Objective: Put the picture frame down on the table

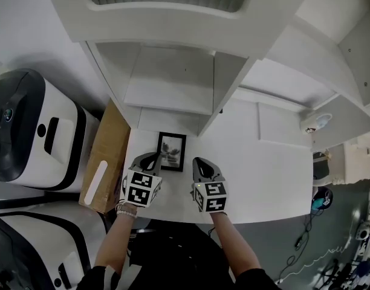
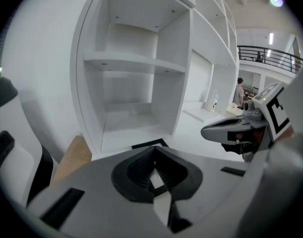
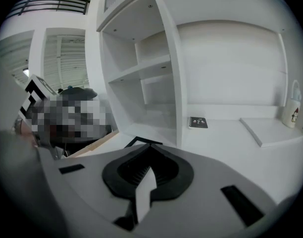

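Bench (image 1: 263, 162), white, carries the picture frame (image 1: 172, 151) lying flat near its far edge at the foot of the shelf unit (image 1: 173, 83), with the left gripper (image 1: 152, 158) and right gripper (image 1: 201, 163) flanking the frame's near end, fingers pressed together on nothing.

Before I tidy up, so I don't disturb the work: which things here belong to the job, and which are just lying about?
Job: frame, lying on the table; left tongs and right tongs, both shut and empty.
Lying about: cardboard box; white machine; shelf unit; notebook; bottle.
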